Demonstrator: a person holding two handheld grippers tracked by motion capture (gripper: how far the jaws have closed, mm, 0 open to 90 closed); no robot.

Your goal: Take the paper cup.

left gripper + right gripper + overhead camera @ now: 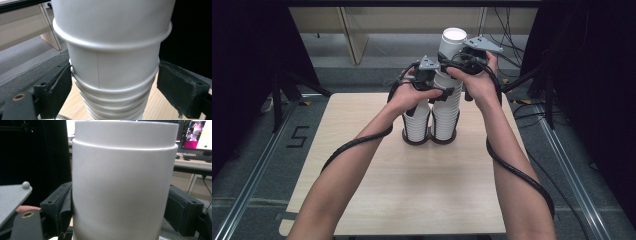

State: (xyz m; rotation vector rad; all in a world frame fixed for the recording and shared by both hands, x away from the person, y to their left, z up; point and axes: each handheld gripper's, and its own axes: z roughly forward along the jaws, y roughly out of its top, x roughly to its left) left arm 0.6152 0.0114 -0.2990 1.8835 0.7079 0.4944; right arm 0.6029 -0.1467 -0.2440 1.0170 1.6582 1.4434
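No brand, label or printing shows on the cups; the one mark that can be read is a black "5" (298, 136) taped or painted on the grey floor (257, 150) at nine o'clock from the table.

Two stacks of plain white paper cups stand side by side at the far middle of the pale wood-grain table (412, 190), each seated in a dark round holder ring (416, 140). The taller right stack of white paper cups (446, 107) rises toward twelve o'clock, and its topmost white paper cup (452, 44) leans slightly to eleven o'clock. The shorter left stack of white paper cups (416, 125) sits just beside it.

In the left gripper view, the left gripper (115, 82) has its black foam-faced fingers (62, 92) at nine and three o'clock of the taller stack, level with a rolled rim: the nine o'clock pad touches the rim, the three o'clock pad sits right at the edge, so the stack is clamped. In the right gripper view, the right gripper (120, 212) has its fingers (58, 210) pressed against both sides of the topmost cup, grasping it below its recessed base.

The cups are smooth, matte, tapered cylinders with rolled rims and a faint vertical seam; the pads look rough and frayed. A black corrugated cable (517, 170) trails along each forearm
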